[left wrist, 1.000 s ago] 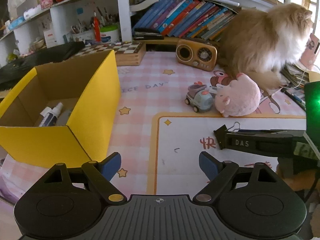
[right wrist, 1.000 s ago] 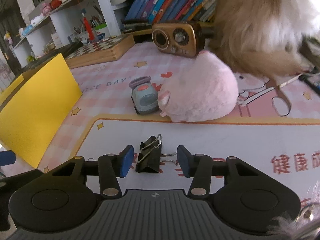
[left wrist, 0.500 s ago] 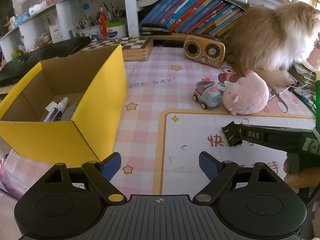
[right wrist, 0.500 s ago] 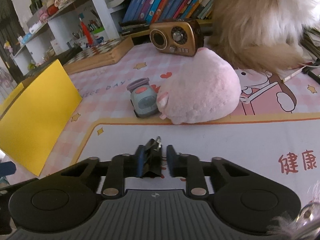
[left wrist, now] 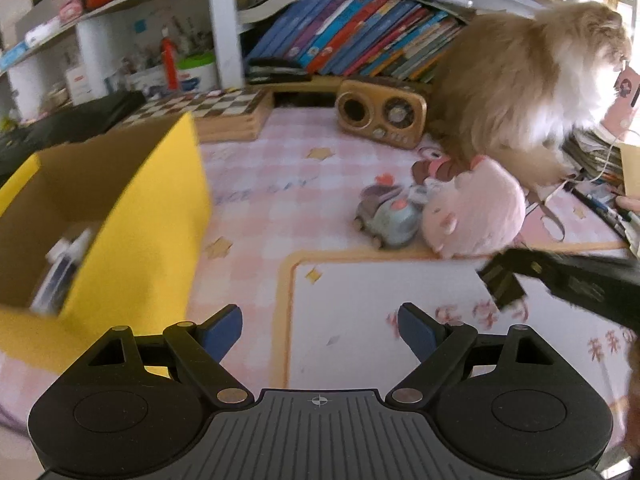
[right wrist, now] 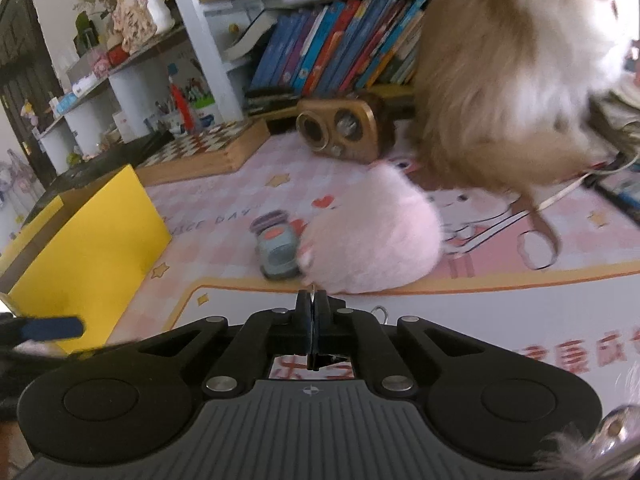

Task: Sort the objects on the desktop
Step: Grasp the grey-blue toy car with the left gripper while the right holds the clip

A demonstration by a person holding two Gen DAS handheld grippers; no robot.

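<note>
1. Black metal binder clip hangs off the mat, pinched at the tip of the right gripper; in the left wrist view it sits at about 3 o'clock, above the white panel of the desk mat.
2. Right gripper: its fingers are pressed together on the clip, whose black body shows between and below them in the right wrist view, with a wire handle loop poking out just to the right.
3. Left gripper has its blue-padded fingers spread wide with nothing between them, hovering over the mat's edge.
4. Round pink plush toy lies at 12 o'clock from the right gripper, just beyond the mat's orange border.
5. Small grey toy car touches the plush on its left side.
6. Yellow open-topped cardboard box stands at 9 to 10 o'clock in the left wrist view, with a white tube-like item lying inside, blurred.
7. Gold retro-style radio sits farther back at 12 o'clock, beside a wooden chessboard box.
8. Fluffy tan-and-white cat stands at 1 to 2 o'clock, right behind the plush.
9. Row of leaning coloured books fills the shelf behind the radio.
</note>
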